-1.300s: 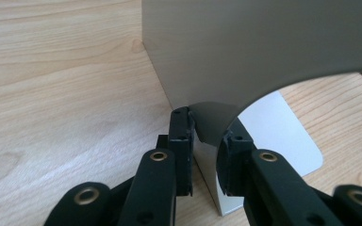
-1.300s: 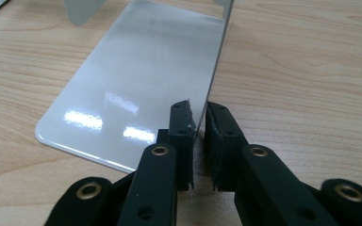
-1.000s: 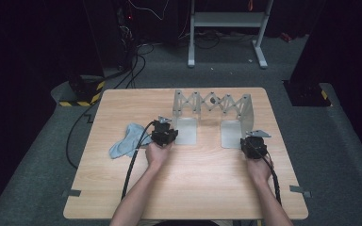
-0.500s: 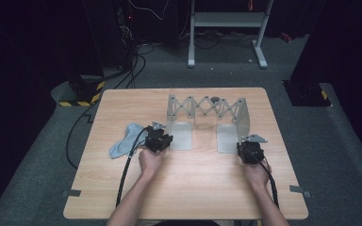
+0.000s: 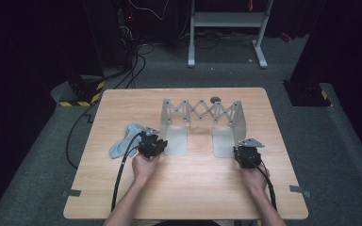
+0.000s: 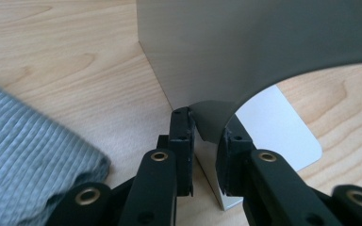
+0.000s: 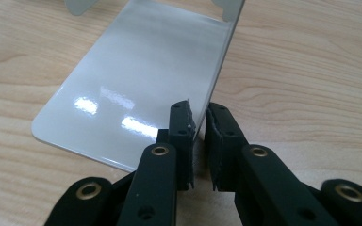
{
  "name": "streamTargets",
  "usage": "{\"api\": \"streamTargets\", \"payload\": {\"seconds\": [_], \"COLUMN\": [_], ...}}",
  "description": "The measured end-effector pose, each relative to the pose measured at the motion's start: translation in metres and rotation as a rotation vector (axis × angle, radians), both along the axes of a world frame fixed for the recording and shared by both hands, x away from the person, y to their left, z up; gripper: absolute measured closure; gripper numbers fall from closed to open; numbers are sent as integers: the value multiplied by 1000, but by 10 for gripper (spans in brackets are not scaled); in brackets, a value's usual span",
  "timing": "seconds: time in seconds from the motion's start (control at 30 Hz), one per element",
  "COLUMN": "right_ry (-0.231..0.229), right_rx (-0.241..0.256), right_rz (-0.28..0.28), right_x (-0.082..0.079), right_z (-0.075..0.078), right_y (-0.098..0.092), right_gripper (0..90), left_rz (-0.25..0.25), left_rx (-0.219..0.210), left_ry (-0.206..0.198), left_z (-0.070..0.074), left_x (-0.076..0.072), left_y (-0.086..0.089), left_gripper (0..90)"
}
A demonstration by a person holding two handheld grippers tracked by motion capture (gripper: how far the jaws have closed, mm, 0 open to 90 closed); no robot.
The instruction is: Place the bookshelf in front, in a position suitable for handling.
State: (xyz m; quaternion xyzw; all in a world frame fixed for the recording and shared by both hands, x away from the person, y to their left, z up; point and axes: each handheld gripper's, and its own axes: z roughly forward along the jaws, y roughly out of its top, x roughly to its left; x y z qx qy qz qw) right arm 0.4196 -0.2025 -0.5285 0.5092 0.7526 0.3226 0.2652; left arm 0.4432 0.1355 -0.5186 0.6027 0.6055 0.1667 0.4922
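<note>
A grey metal folding rack (image 5: 202, 112) with a scissor lattice and two end plates stands mid-table. My left gripper (image 5: 155, 142) is shut on the near edge of the rack's left end plate (image 6: 226, 47), whose curved corner sits between the jaws of this gripper (image 6: 202, 120). My right gripper (image 5: 242, 150) is shut on the near edge of the rack's upright right end plate (image 7: 219, 66), which runs edge-on between the jaws of this gripper (image 7: 199, 113). The plate's glossy flat foot (image 7: 132, 80) lies on the wood to its left.
A crumpled grey-blue cloth (image 5: 125, 145) lies just left of my left gripper, close beside the jaws (image 6: 23, 160). A small dark round thing (image 5: 215, 99) sits behind the rack. Tape marks (image 5: 70, 193) sit near the wooden table's front corners. Cables trail off the left edge.
Both grippers have moved toward the person and a little left, taking the rack with them. The rack now stands nearer the cloth and the front of the table.
</note>
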Motion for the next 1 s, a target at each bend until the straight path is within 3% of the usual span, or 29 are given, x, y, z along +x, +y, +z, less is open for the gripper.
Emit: {"api": "streamTargets", "payload": {"seconds": [0.47,1.0], "right_ry": [24,15], "right_rx": [31,25], "right_rz": [51,92], "right_x": [-24,-40], "right_z": [1,0], "right_y": [7,9], "right_gripper": [811,812], "left_rz": [-5,-10], "left_rx": [9,4], "left_ry": [14,4], "left_z": [2,0], "left_x": [-31,-49], "left_y": [17,23], "left_gripper": [781,777]}}
